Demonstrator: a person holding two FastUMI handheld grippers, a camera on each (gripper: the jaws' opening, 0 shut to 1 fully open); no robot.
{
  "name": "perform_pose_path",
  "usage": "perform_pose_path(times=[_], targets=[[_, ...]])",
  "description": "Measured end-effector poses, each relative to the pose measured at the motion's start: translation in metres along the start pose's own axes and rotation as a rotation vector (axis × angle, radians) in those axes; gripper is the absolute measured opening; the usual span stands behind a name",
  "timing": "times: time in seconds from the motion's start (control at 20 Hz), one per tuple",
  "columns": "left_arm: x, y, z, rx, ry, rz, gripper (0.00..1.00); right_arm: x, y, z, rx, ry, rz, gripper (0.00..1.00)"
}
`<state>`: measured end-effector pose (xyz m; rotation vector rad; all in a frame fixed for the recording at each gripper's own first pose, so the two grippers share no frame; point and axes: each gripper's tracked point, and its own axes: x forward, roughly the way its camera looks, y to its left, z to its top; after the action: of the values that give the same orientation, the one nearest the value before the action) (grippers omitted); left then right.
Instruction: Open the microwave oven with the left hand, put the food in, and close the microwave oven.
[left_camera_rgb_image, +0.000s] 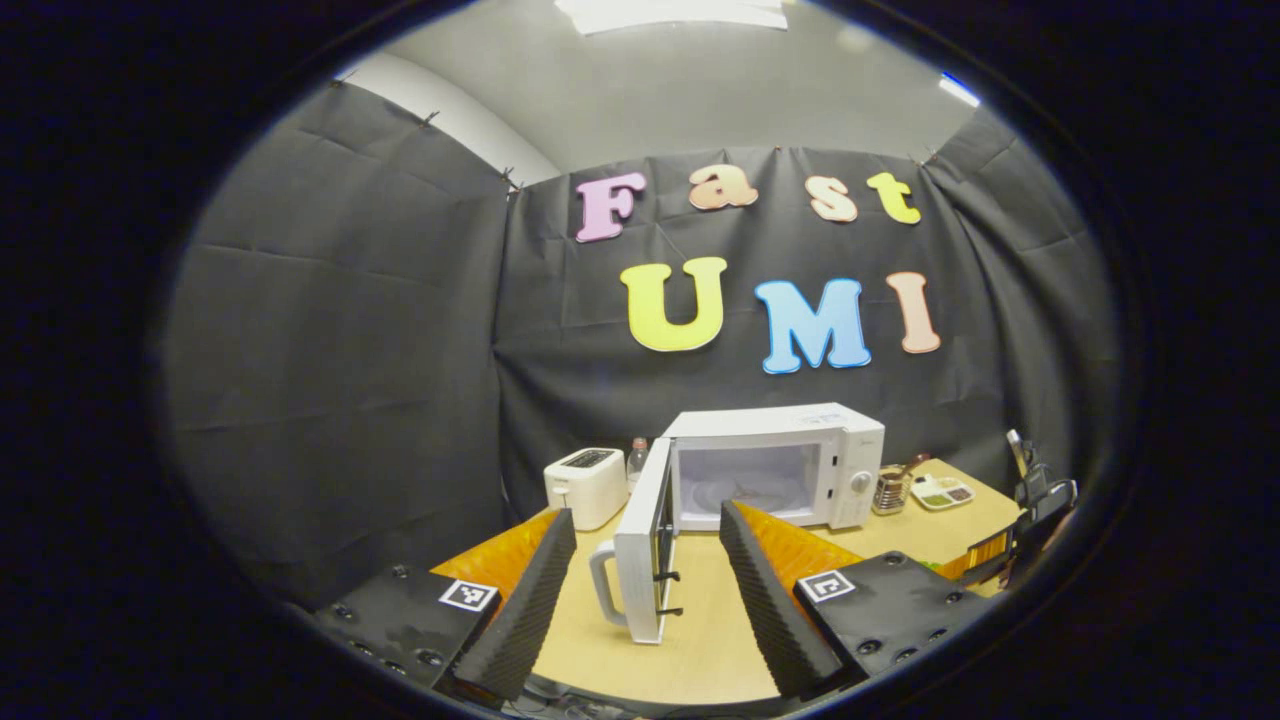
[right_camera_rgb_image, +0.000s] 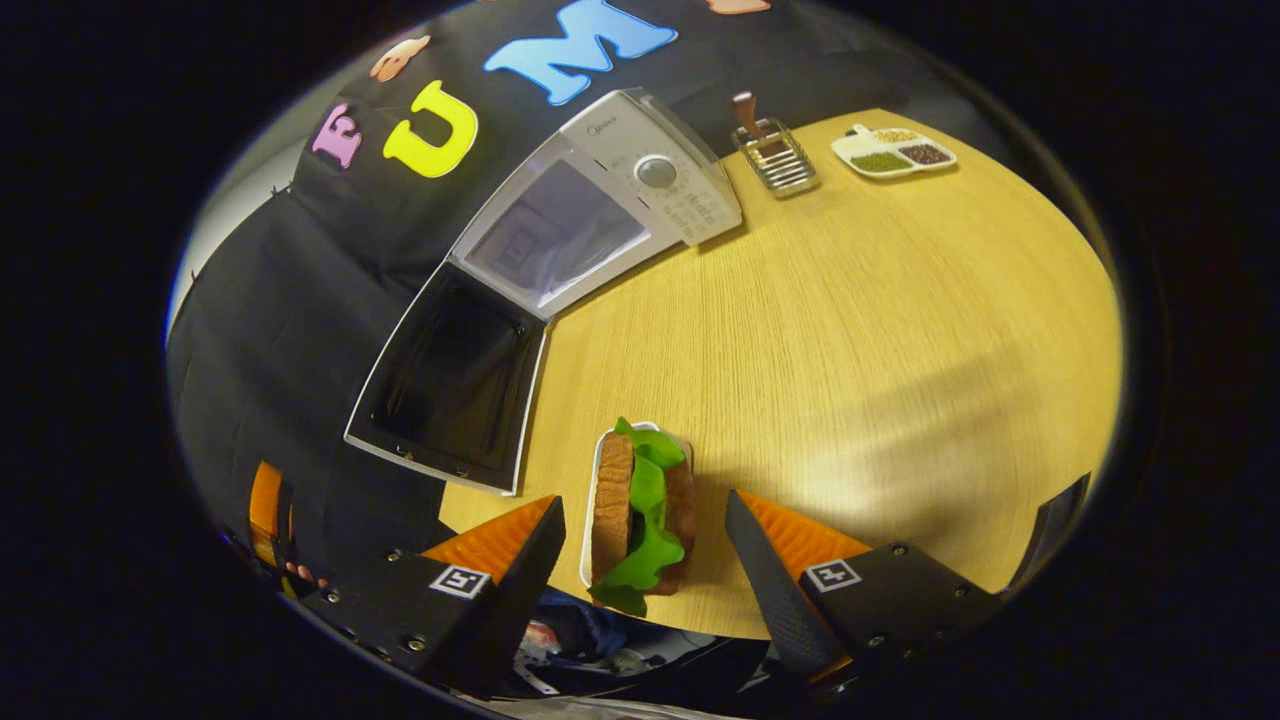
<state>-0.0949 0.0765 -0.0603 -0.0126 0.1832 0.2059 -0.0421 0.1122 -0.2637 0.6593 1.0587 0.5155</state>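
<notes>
Left gripper view: the left tongs (left_camera_rgb_image: 645, 590) stand released, jaws spread and grasping nothing, drawn back from the white box-shaped microwave oven (left_camera_rgb_image: 775, 465). Its white-framed door with curved handle (left_camera_rgb_image: 640, 560) hangs swung fully outward on the left-side hinge, leaving the pale cavity (left_camera_rgb_image: 745, 485) exposed; the door appears left wide so that food can pass in unobstructed. A white toaster (left_camera_rgb_image: 585, 487) stands just beside the oven, and a white divided dish of seeds (left_camera_rgb_image: 942, 492) lies on the far side of the light wooden surface (left_camera_rgb_image: 690, 640).

Right gripper view: the right tongs (right_camera_rgb_image: 645, 555) are spread, one finger on each side of the white rectangular tray holding a toasted-bread sandwich with green lettuce (right_camera_rgb_image: 640, 510), which rests near the front edge of the surface, well apart from the oven. Neither finger visibly presses on it. Judged stage: door opened, food positioned for grasping, loading not yet done.
</notes>
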Motion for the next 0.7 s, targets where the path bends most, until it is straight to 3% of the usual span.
perform_pose_path(times=[0.25, 0.35, 0.4, 0.55, 0.7], targets=[[-0.009, 0.004, 0.007, 0.002, -0.02, 0.041, 0.99, 0.014, 0.0, -0.023, 0.05, 0.099, 0.023, 0.96], [-0.014, 0.005, 0.007, 0.001, -0.022, 0.055, 0.99, 0.017, 0.005, -0.03, 0.07, 0.142, 0.036, 0.81], [-0.016, 0.004, 0.008, -0.002, -0.023, 0.059, 0.99, 0.018, 0.008, -0.034, 0.075, 0.16, 0.043, 0.81], [-0.018, 0.005, 0.008, -0.011, -0.029, 0.071, 0.93, 0.018, 0.01, -0.031, 0.059, 0.148, 0.032, 0.4], [-0.013, 0.005, 0.01, -0.022, -0.035, 0.066, 0.93, 0.013, 0.012, -0.029, -0.007, 0.154, 0.04, 0.4]])
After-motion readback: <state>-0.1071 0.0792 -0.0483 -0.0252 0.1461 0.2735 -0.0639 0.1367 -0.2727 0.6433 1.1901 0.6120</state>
